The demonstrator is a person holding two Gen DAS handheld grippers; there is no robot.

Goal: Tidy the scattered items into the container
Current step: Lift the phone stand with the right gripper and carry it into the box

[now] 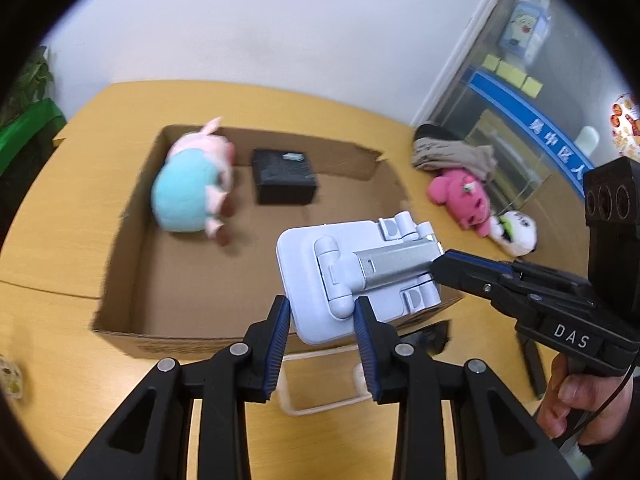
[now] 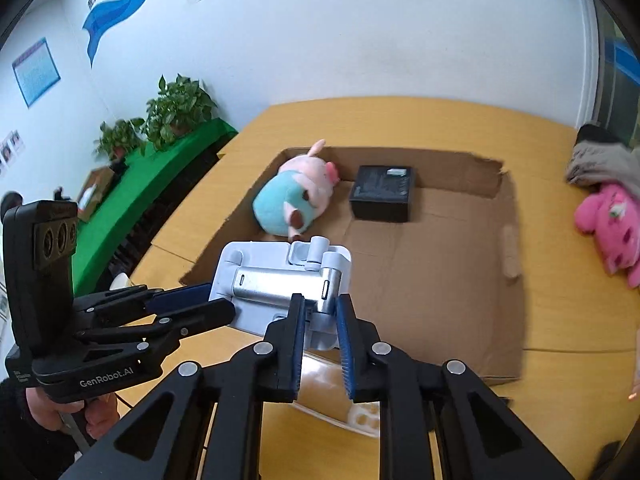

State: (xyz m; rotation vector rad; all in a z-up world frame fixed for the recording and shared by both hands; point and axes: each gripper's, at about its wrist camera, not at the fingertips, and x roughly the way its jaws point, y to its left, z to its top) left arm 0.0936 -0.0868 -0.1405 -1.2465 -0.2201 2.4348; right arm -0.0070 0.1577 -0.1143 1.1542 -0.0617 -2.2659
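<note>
I hold a white folding phone stand (image 1: 352, 276) between both grippers, above the near edge of the cardboard box (image 1: 132, 264). It is a flat white plate with rounded corners, chunky white hinges and a silver metal arm across its back. My left gripper (image 1: 322, 312) is closed part-way on the plate's near edge, blue pads against both sides. My right gripper (image 2: 320, 312) clamps the end of the silver arm where it meets a hinge.

Inside the box lie a pink and blue plush pig (image 1: 192, 188) and a small black box (image 1: 284, 176), side by side near the far wall. On the table (image 1: 80, 128) to the right of the box sit a pink plush (image 1: 460, 196), a small white plush (image 1: 516, 232) and a grey bundle of cloth (image 1: 452, 152). Motion blurs the pig, and the stand's front face is turned away from both cameras. Something clear lies on the table under my grippers, too hidden to name.
</note>
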